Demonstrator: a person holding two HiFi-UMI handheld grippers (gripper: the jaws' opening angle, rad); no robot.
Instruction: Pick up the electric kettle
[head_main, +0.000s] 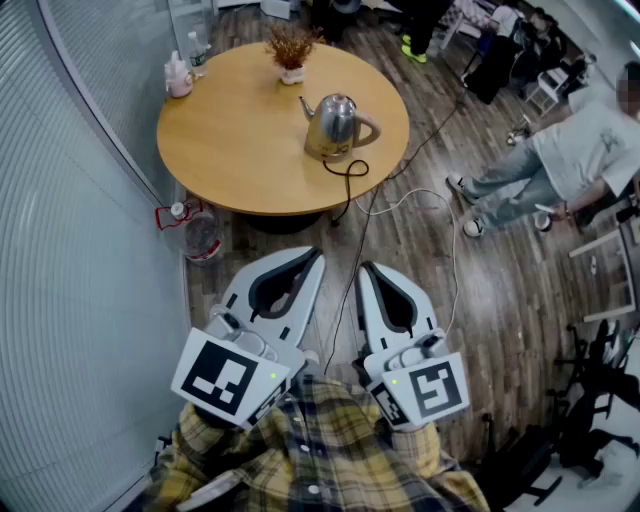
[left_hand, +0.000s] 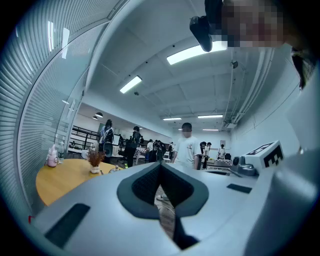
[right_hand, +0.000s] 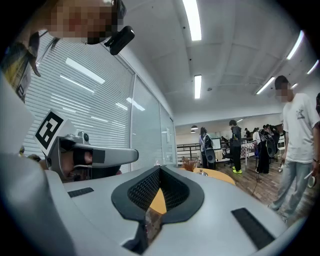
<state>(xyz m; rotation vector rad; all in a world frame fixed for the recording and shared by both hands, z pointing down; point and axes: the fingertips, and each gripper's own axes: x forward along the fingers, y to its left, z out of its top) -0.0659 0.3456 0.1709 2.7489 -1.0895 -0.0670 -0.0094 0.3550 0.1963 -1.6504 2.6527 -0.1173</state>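
The steel electric kettle (head_main: 336, 125) stands on a round wooden table (head_main: 230, 140), toward its right edge, with its black cord (head_main: 347, 170) looped beside it and running off the table. Both grippers are held level close to the person's body, well short of the table. In the head view the left gripper (head_main: 317, 256) and the right gripper (head_main: 366, 268) sit side by side, each shut with nothing between the jaws. The left gripper (left_hand: 160, 165) looks past the table (left_hand: 60, 177). Over the shut jaws of the right gripper (right_hand: 160, 169), the table (right_hand: 220, 176) shows far off.
A dried plant in a pot (head_main: 291, 48), a pink object (head_main: 178, 78) and a bottle (head_main: 197, 52) stand at the table's far side. A large water bottle (head_main: 203, 238) lies on the floor by the glass wall. A white cable (head_main: 430, 200) crosses the floor; a person (head_main: 570, 150) sits at right.
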